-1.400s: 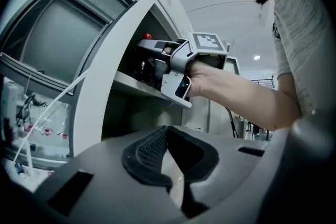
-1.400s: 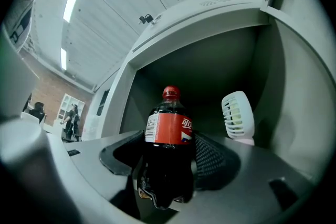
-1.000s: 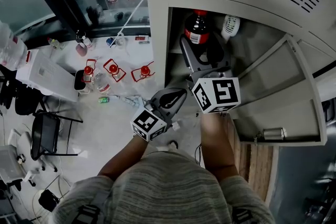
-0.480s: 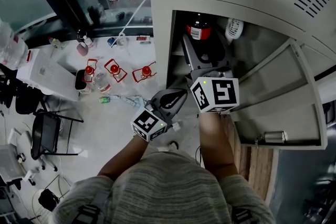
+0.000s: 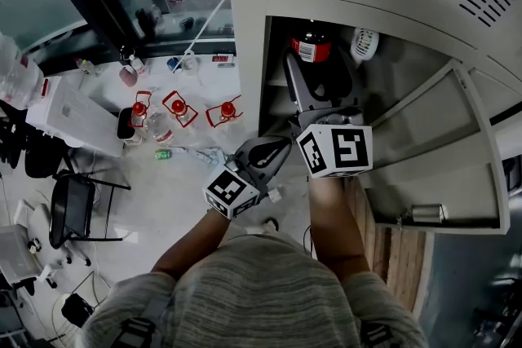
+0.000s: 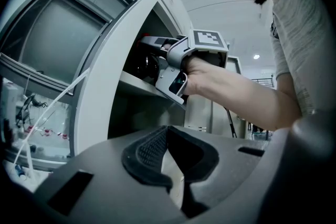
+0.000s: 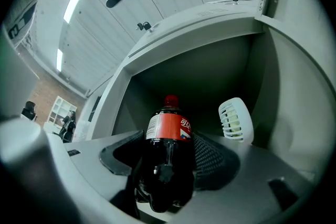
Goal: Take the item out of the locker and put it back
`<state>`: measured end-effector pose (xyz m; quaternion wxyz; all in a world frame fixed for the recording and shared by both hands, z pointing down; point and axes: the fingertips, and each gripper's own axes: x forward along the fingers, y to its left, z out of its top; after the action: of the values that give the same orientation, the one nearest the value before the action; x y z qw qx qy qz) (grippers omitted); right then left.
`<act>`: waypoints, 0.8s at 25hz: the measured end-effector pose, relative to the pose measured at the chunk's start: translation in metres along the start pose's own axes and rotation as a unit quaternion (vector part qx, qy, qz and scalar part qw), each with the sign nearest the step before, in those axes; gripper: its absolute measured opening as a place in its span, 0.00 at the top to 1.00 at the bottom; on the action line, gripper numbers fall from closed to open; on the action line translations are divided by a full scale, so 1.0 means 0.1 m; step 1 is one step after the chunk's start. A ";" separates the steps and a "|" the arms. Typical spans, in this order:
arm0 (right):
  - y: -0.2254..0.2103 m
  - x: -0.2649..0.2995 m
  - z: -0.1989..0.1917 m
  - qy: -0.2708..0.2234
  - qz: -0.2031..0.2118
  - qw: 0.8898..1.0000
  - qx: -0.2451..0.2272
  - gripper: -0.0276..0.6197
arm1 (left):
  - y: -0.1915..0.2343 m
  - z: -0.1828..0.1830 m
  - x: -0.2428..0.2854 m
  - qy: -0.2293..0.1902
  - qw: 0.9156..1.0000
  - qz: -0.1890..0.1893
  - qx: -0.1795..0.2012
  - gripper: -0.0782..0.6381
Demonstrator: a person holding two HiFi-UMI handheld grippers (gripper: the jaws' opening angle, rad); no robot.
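A dark cola bottle [image 7: 167,155] with a red cap and red label stands upright between the jaws of my right gripper [image 7: 168,165], which is shut on its lower body. In the head view that bottle [image 5: 311,45] is inside the open locker compartment [image 5: 391,81], and my right gripper [image 5: 316,85] reaches in after it. Whether the bottle's base rests on the shelf is hidden. My left gripper [image 5: 265,152] hangs outside the locker, low and to the left, shut with nothing held. From the left gripper view [image 6: 170,165] the right gripper [image 6: 176,65] shows at the locker's opening.
A small white fan [image 7: 235,120] leans in the compartment right of the bottle. The grey locker door [image 5: 440,159] stands open to the right. On the floor at left are several red-capped bottles [image 5: 175,108], a white box [image 5: 69,114] and a black chair [image 5: 69,208].
My right gripper has carried the cola bottle a little deeper into the compartment, so the locker's top edge now hides more of it. The left gripper has stayed put.
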<state>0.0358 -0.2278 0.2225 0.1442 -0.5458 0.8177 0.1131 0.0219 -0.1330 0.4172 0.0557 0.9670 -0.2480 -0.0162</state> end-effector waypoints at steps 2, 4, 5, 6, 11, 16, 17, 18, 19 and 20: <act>-0.01 0.00 -0.01 0.004 -0.001 1.000 0.000 0.51 | 0.00 0.00 0.01 0.000 1.000 -0.001 0.001 0.88; -0.02 0.01 -0.03 0.011 -0.003 1.000 -0.003 0.51 | 0.00 -0.01 0.01 0.002 1.000 -0.001 0.001 0.88; -0.02 0.02 -0.04 0.014 -0.004 1.000 -0.007 0.51 | 0.00 -0.01 0.01 0.004 1.000 -0.001 0.000 0.88; -0.02 0.03 -0.05 0.018 -0.005 1.000 -0.013 0.51 | 0.00 -0.02 0.01 0.005 1.000 0.000 -0.001 0.88; 0.01 0.07 -0.12 0.050 -0.007 0.998 -0.046 0.51 | 0.01 -0.02 0.03 0.001 1.000 0.001 -0.003 0.88; 0.05 0.17 -0.21 0.113 0.008 0.991 -0.074 0.51 | 0.01 -0.04 0.04 0.005 1.000 0.000 -0.007 0.88; 0.05 0.20 -0.23 0.125 0.010 0.989 -0.074 0.51 | 0.00 -0.03 0.05 0.004 1.000 -0.002 -0.006 0.88; 0.05 0.22 -0.25 0.138 0.010 0.988 -0.074 0.51 | 0.00 -0.03 0.05 0.002 1.000 -0.004 -0.005 0.88; 0.05 0.25 -0.28 0.151 0.009 0.986 -0.075 0.51 | -0.01 -0.02 0.06 -0.001 1.000 -0.006 -0.004 0.88; 0.04 0.27 -0.31 0.165 0.009 0.983 -0.077 0.51 | -0.02 -0.01 0.07 -0.003 1.000 -0.007 -0.005 0.88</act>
<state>0.0184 -0.2603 0.2418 -0.0360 -0.5593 0.8238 0.0853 0.0291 -0.1347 0.4181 0.0595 0.9684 -0.2414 -0.0204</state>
